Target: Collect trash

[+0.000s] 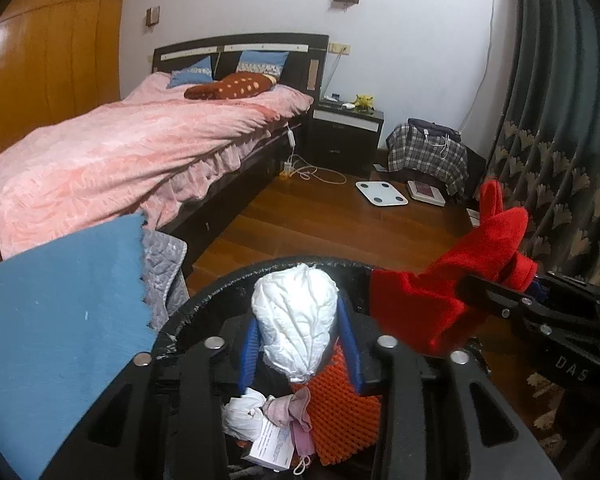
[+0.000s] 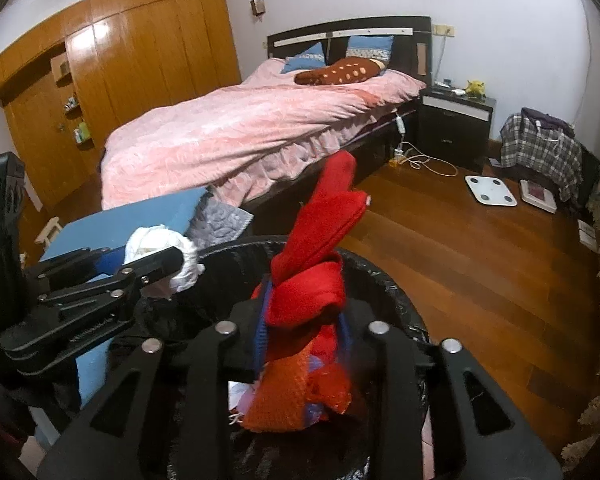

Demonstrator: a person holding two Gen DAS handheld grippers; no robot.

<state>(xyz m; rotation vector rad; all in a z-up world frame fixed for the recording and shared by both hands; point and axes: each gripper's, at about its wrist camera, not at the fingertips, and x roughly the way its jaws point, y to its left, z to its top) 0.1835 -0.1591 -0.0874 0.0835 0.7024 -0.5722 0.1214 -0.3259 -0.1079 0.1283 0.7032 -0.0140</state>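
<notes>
My left gripper (image 1: 300, 340) is shut on a crumpled white paper wad (image 1: 295, 320) and holds it over the black-lined trash bin (image 1: 219, 284). My right gripper (image 2: 304, 332) is shut on a red cloth (image 2: 320, 240) and holds it above the same bin (image 2: 380, 276). The red cloth also shows at the right of the left wrist view (image 1: 452, 280). The white wad shows at the left of the right wrist view (image 2: 155, 248). Inside the bin lie an orange mesh piece (image 1: 340, 412), a small white box (image 1: 269, 448), a pink rag (image 1: 289, 408) and a tied white bag (image 1: 241, 416).
A blue pad (image 1: 59, 320) over a grey quilted cloth (image 1: 161, 272) stands left of the bin. A bed with a pink cover (image 1: 119, 160) is behind. A white scale (image 1: 382, 193), a plaid bag (image 1: 428, 152), a nightstand (image 1: 346, 136) and curtains (image 1: 560, 120) are beyond on the wooden floor.
</notes>
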